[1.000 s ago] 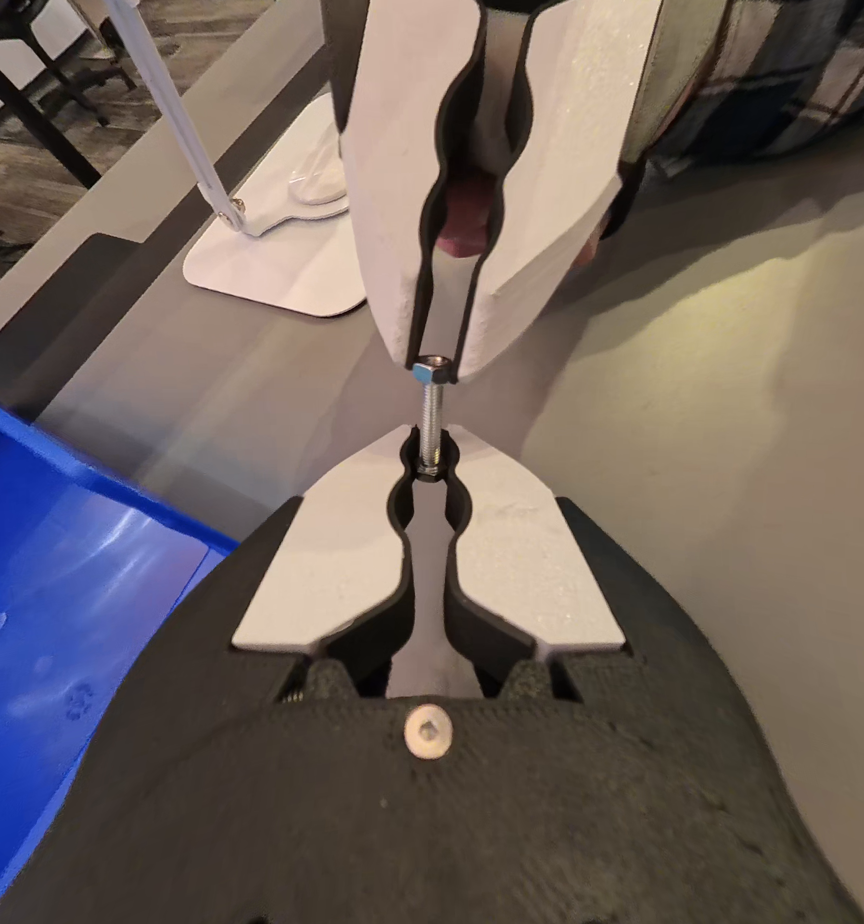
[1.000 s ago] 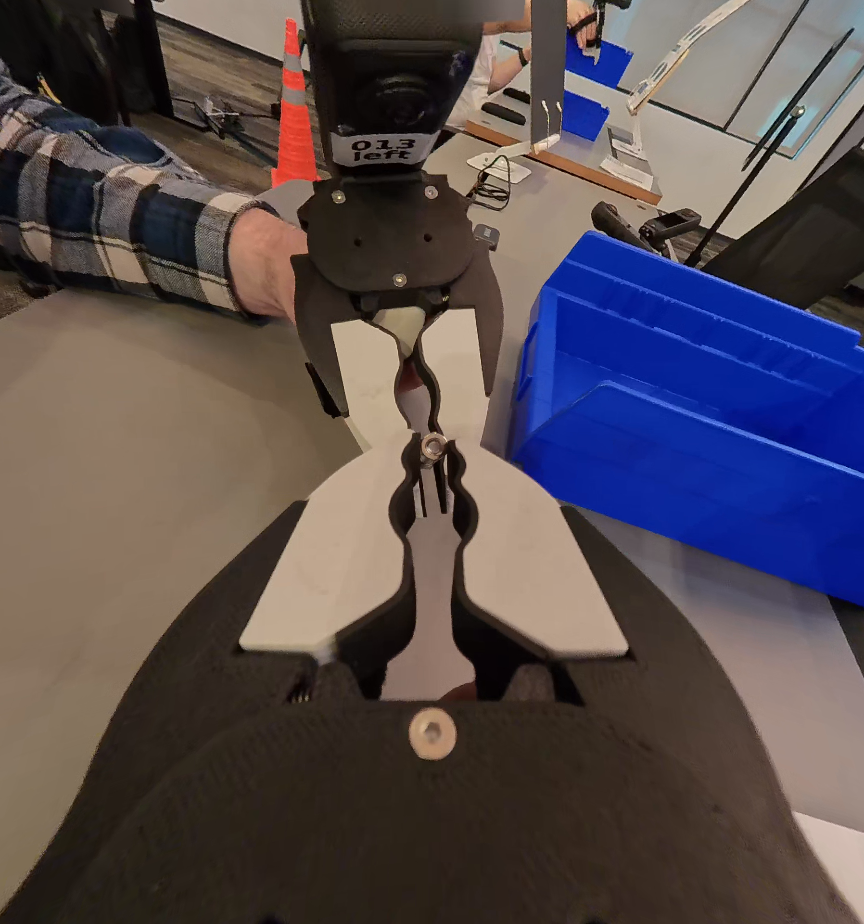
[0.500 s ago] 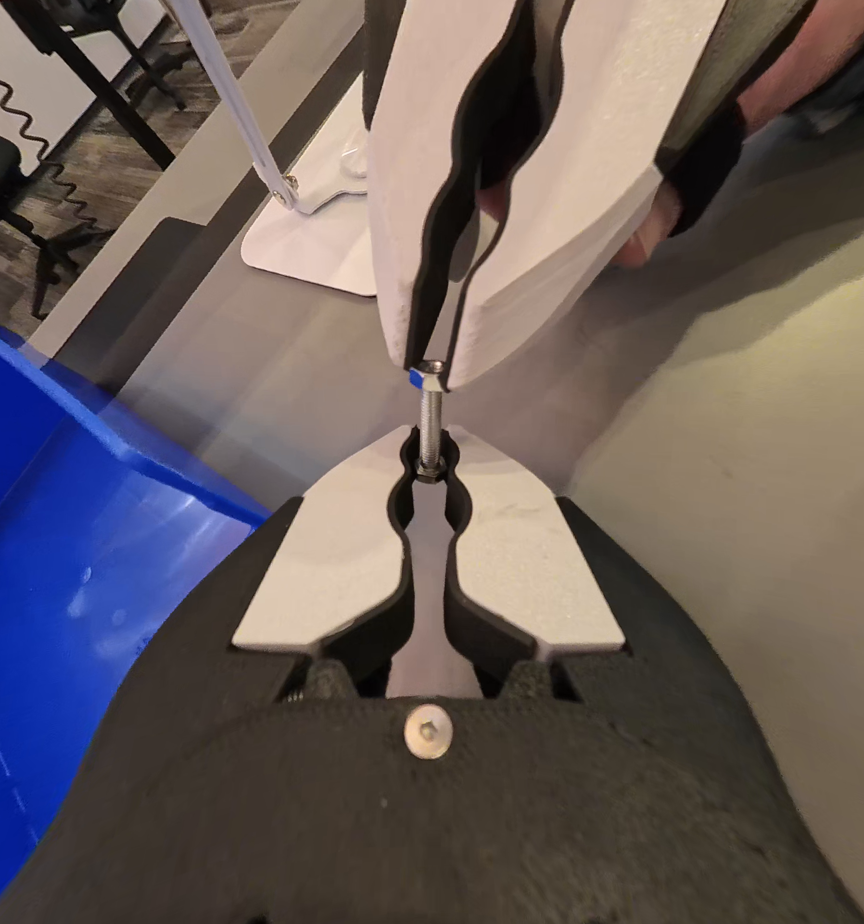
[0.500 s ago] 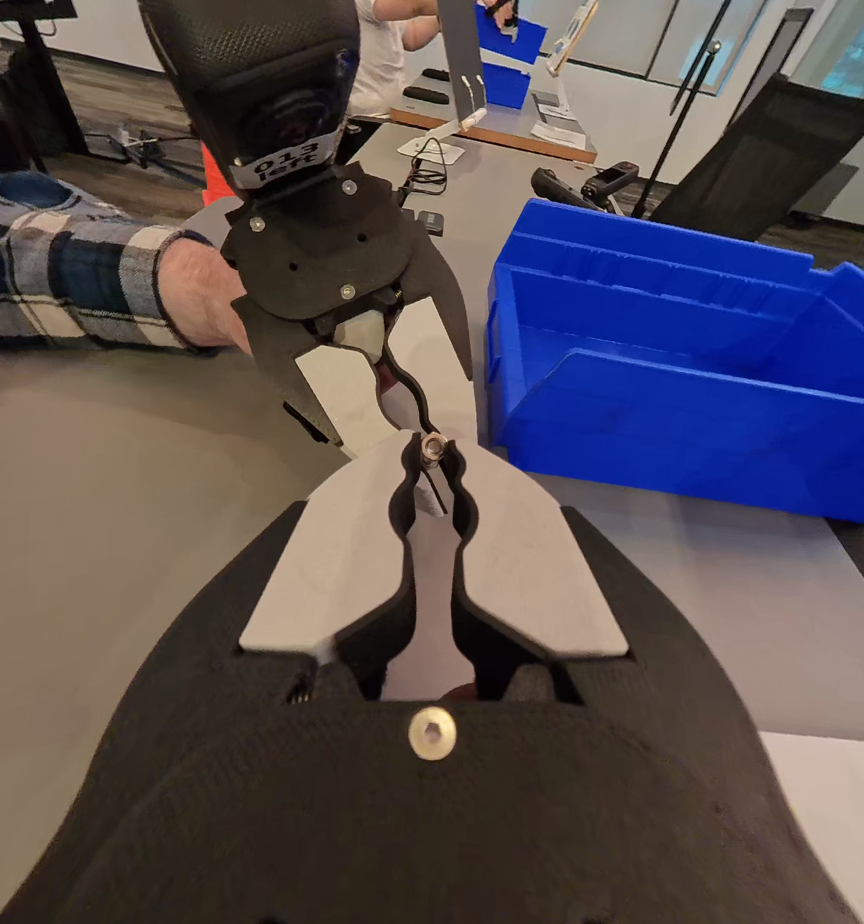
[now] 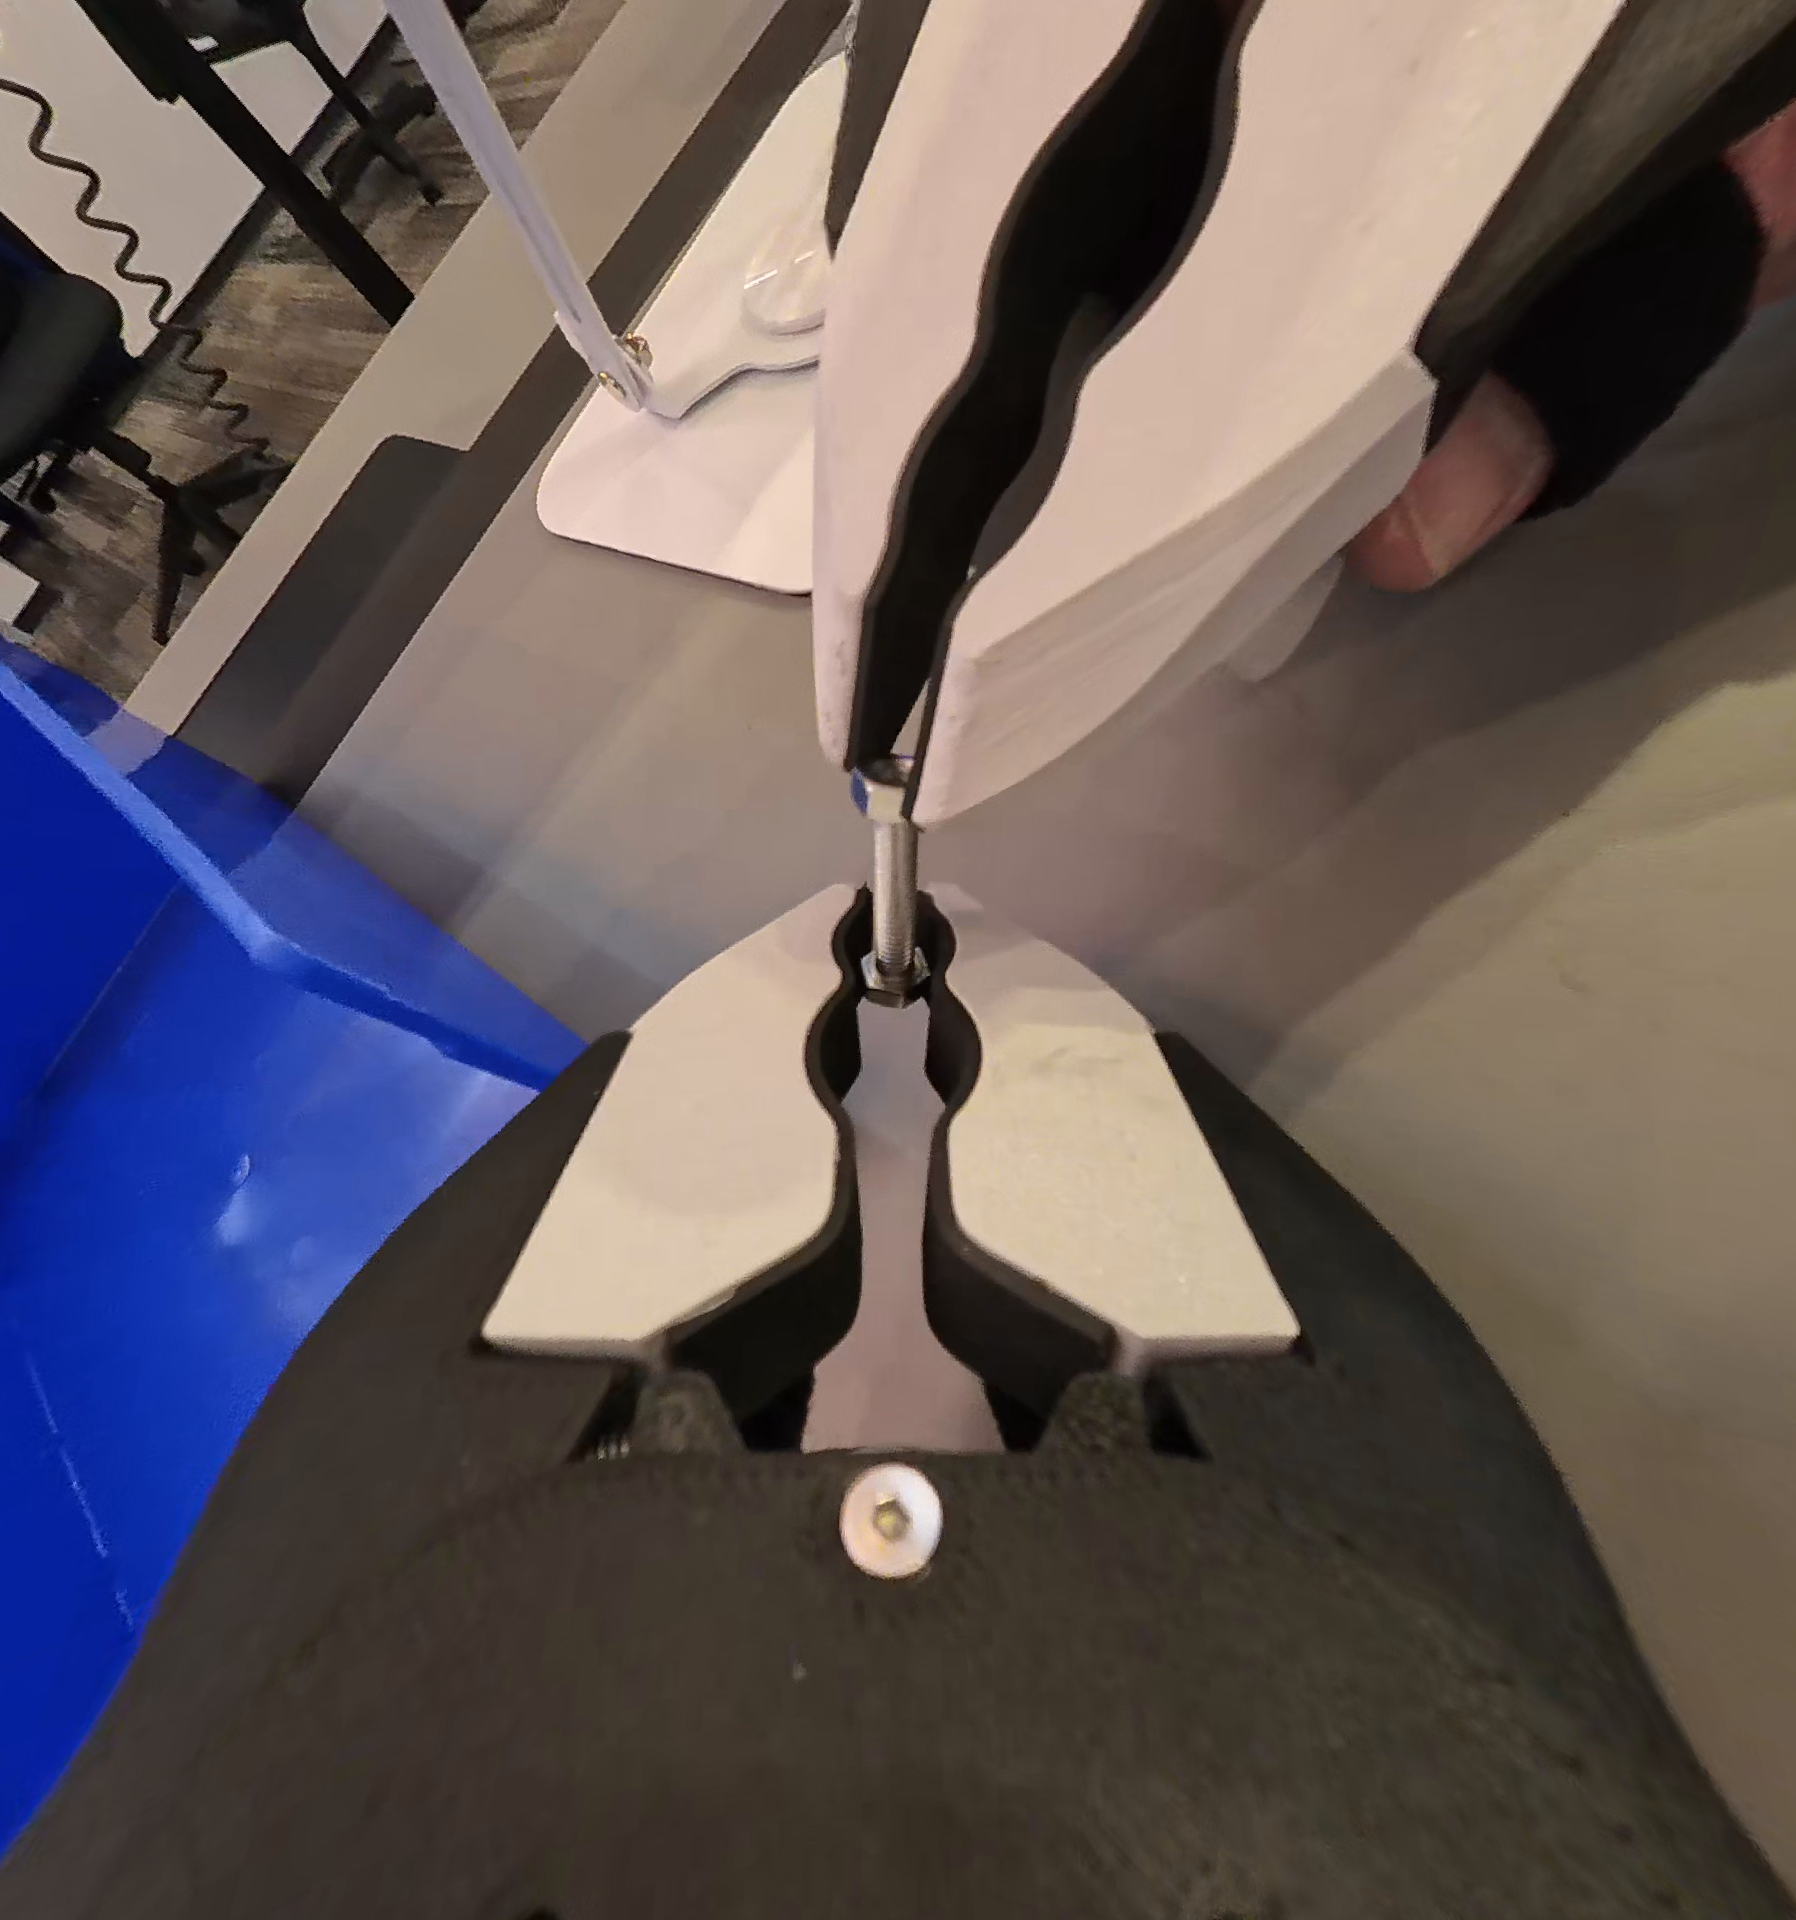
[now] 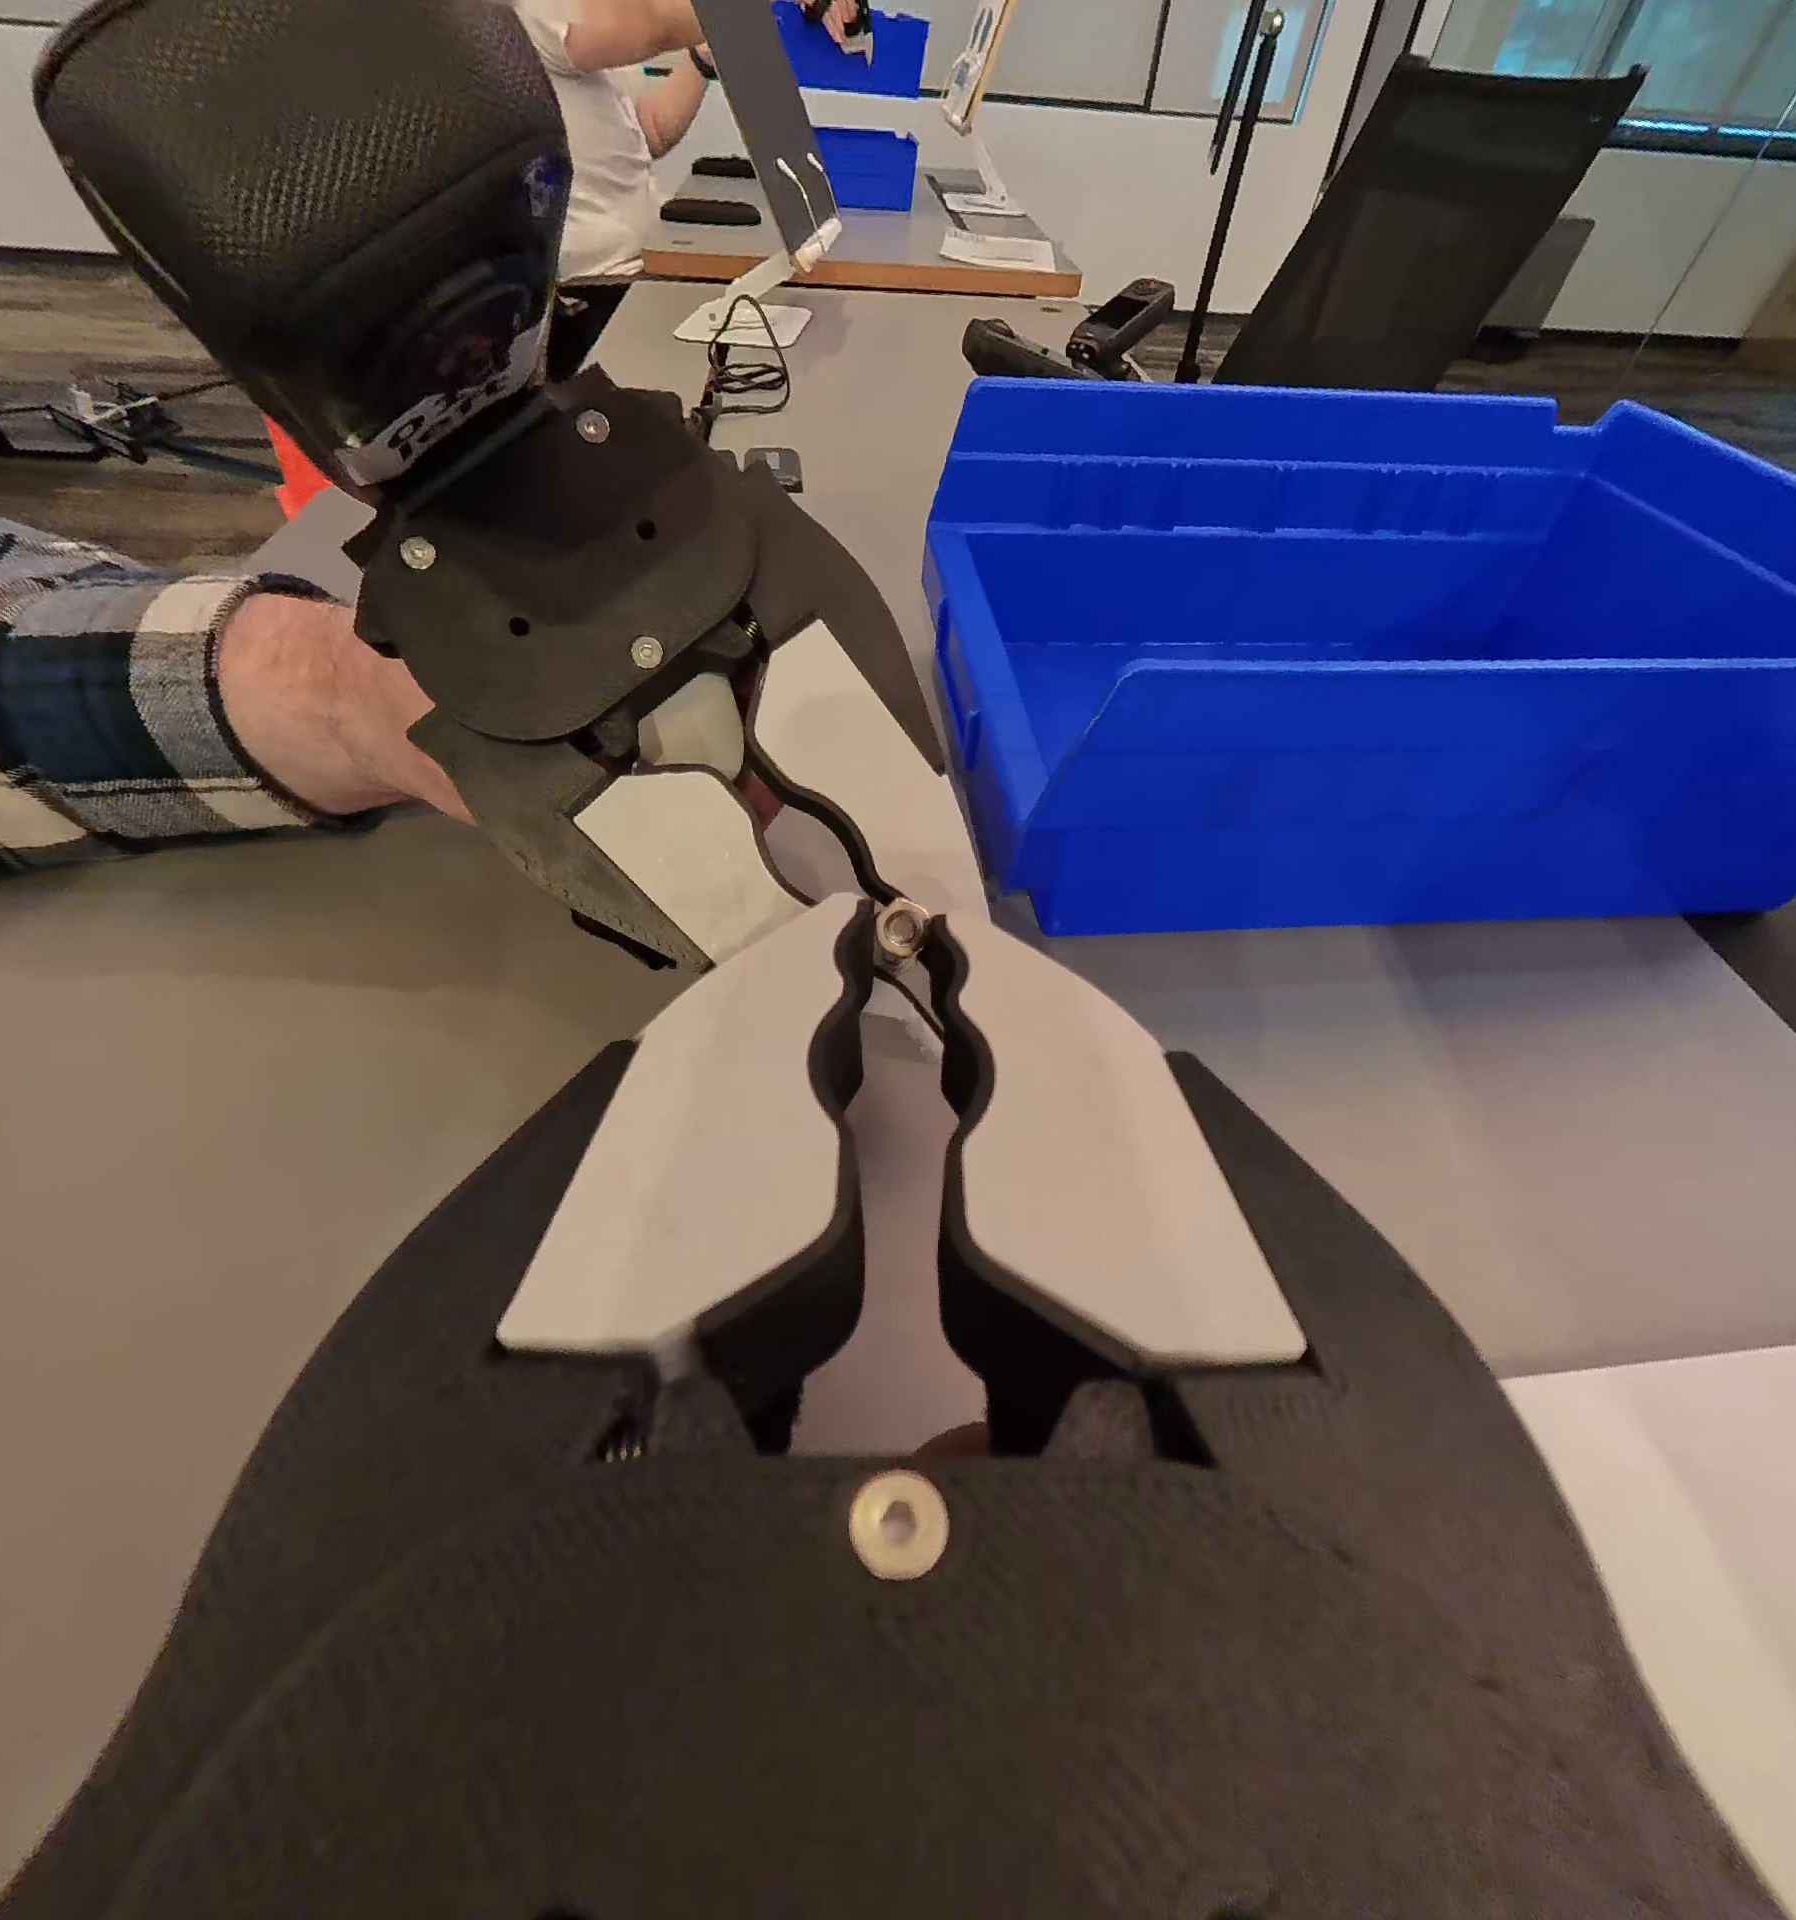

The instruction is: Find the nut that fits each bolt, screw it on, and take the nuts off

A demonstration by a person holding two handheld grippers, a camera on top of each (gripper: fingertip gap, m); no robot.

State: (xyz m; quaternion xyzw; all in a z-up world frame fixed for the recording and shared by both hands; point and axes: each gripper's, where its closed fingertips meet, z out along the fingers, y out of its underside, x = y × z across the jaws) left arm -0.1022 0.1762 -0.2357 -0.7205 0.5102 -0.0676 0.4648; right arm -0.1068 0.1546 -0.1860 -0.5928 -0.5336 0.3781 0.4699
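Bolt [image 5: 892,883], a silver threaded shaft, spans the gap between the two claws above the grey worktop [image 5: 1496,935]. The left claw [image 5: 889,971], nearly closed, pinches the small hex nut [image 5: 887,975] threaded on the bolt's near end, both dark pads pressed on its flats. Beyond it the right claw [image 5: 889,795] points downward with its tips narrowly parted, clamped on the bolt's hex head [image 5: 881,798]. The left wrist view shows the full shaft, the blue bin [image 5: 146,1039] close at its left, and a white stand base [image 5: 686,488] farther off by the worktop's edge. The right wrist view sees the bolt end-on at its own tips [image 6: 902,928], the left claw tilted in from the upper left, held by a hand [image 6: 322,717] in a plaid sleeve, with open worktop to the left and the bin just beside on the right.
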